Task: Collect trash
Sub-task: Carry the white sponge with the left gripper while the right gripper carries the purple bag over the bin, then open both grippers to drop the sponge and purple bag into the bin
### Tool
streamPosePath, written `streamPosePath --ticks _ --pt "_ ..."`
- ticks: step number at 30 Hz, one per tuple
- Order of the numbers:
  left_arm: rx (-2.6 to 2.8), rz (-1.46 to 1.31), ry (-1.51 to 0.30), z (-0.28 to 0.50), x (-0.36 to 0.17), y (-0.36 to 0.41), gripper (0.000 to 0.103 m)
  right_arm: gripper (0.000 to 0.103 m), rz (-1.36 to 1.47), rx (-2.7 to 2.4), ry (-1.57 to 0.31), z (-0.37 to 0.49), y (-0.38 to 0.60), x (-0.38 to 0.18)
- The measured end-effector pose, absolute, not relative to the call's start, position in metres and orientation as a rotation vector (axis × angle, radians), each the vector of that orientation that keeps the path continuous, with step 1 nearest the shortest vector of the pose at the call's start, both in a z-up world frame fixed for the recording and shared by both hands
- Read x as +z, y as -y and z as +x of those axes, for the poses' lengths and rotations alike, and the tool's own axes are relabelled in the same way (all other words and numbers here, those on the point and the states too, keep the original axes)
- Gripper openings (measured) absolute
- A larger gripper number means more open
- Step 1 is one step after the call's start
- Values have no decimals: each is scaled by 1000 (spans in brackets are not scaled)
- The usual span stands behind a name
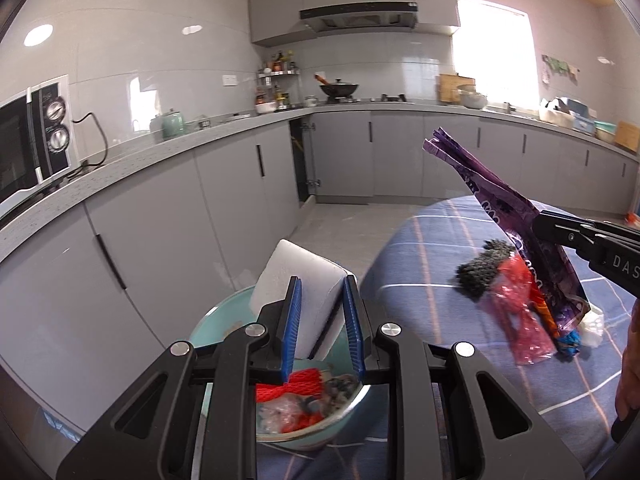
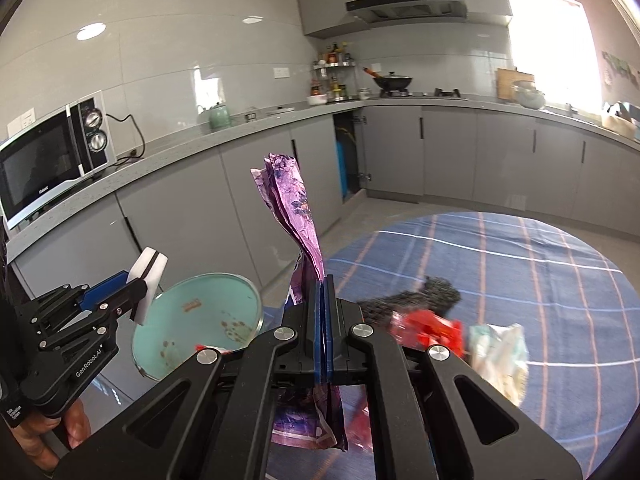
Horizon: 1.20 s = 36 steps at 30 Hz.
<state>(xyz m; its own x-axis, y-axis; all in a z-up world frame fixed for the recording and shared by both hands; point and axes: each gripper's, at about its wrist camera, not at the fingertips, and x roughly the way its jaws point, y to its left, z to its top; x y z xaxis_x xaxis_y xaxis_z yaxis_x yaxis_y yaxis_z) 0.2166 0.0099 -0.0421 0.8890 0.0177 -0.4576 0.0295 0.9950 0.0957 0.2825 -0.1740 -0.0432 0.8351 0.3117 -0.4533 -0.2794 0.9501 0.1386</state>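
table: blue plaid cloth, right half of frame; loose scraps left on it.
bowl: teal, lower left, rigid; scraps inside.
wrapper: purple, light, crinkly, probably slippery; right gripper clamps mid-length, centre frame.
sponge: white, soft; left gripper pinches it above the bowl.

Round table in blue plaid cloth, black mesh scrap, red wrapper and crumpled tissue on top

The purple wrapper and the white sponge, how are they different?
The purple wrapper is thin, crinkled and shiny; the white sponge is a thick, smooth block. The wrapper is pinched flat in the right gripper, whose jaws are almost together; the sponge keeps the left gripper jaws wider apart. The wrapper hangs by the checked tablecloth, the sponge over the teal bowl. Both are being held up.
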Motion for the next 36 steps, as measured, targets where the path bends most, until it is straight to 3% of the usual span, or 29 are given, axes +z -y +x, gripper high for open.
streamPosePath --ticks 36 --pt "139 49 -498 222 -44 -85 22 3 -12 500 -508 323 69 -63"
